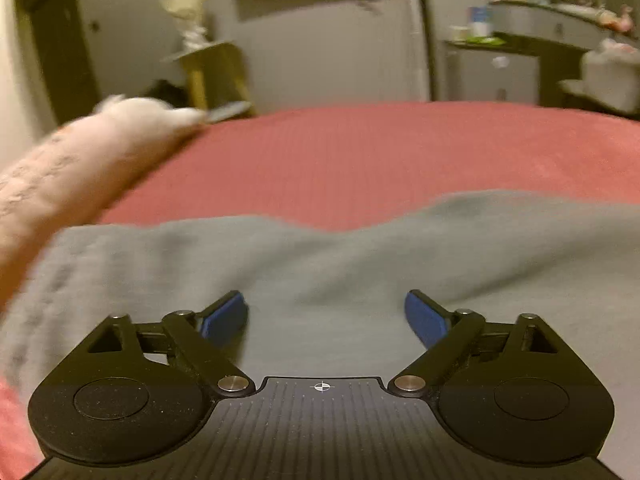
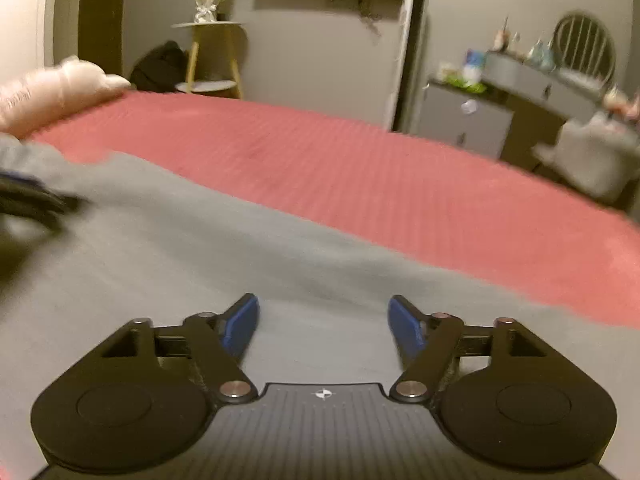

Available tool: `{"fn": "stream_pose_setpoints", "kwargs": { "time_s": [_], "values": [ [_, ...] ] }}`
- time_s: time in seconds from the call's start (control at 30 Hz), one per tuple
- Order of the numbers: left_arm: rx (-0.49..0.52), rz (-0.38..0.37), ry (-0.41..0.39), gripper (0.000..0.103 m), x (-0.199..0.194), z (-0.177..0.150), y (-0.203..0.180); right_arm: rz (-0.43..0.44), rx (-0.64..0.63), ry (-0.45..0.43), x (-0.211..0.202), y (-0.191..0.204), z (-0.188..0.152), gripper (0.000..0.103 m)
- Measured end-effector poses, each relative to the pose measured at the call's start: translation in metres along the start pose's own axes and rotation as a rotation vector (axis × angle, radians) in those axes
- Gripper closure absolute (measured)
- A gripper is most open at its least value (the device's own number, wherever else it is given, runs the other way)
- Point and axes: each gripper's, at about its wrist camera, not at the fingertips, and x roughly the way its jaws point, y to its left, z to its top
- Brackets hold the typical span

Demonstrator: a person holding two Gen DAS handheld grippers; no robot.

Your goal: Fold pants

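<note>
Grey pants (image 1: 360,272) lie spread on a red bedspread (image 1: 360,152), filling the near half of the left wrist view. My left gripper (image 1: 325,312) hovers over the cloth with its blue pads (image 1: 224,316) wide apart and nothing between them. The right wrist view shows the same grey pants (image 2: 180,248) running from the left edge to the lower right. My right gripper (image 2: 323,314) is open above them, blue pads (image 2: 404,320) spread, gripping nothing. A dark blurred shape at the left edge, with a trace of blue, looks like the left gripper (image 2: 28,200).
A pink pillow (image 1: 68,168) lies on the bed's far left. Beyond the red bedspread (image 2: 400,168) stand a wooden side table (image 2: 212,56), a dark bag (image 2: 160,68) on the floor, a white door edge (image 2: 408,56) and a grey dresser (image 2: 500,96) with small items.
</note>
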Motion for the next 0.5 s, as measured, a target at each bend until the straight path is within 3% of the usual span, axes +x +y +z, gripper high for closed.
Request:
{"fn": "stream_pose_setpoints", "kwargs": {
  "time_s": [0.07, 0.13, 0.17, 0.2, 0.27, 0.3, 0.33, 0.37, 0.43, 0.5],
  "values": [
    [-0.064, 0.044, 0.022, 0.007, 0.004, -0.004, 0.035, -0.031, 0.204, 0.035, -0.007, -0.076, -0.014, 0.004],
    [-0.053, 0.148, 0.03, 0.011, 0.005, -0.009, 0.066, -0.219, 0.328, 0.065, -0.02, -0.141, -0.03, 0.004],
    [-0.036, 0.138, 0.038, 0.019, 0.003, -0.01, 0.073, -0.329, 0.382, 0.087, -0.028, -0.172, -0.04, 0.004],
    [-0.007, 0.14, 0.04, 0.023, -0.001, -0.009, 0.073, -0.414, 0.434, 0.113, -0.035, -0.195, -0.048, 0.004],
    [0.065, 0.226, 0.03, 0.027, -0.008, 0.001, 0.052, -0.547, 0.546, 0.145, -0.054, -0.235, -0.059, 0.004],
    [0.069, 0.237, 0.002, 0.023, -0.015, 0.004, 0.037, -0.608, 0.58, 0.157, -0.061, -0.242, -0.056, 0.005],
    [0.053, 0.167, -0.037, 0.015, -0.025, 0.009, 0.021, -0.637, 0.603, 0.155, -0.067, -0.24, -0.053, 0.007],
    [0.031, 0.077, -0.055, 0.011, -0.033, 0.015, 0.005, -0.588, 0.616, 0.129, -0.073, -0.23, -0.048, 0.007],
    [0.01, -0.077, -0.064, 0.008, -0.045, 0.025, -0.038, -0.395, 0.584, 0.076, -0.067, -0.187, -0.03, 0.007],
    [0.041, -0.19, -0.046, 0.008, -0.048, 0.029, -0.08, -0.205, 0.443, 0.068, -0.065, -0.122, -0.015, 0.007]
  ]
}}
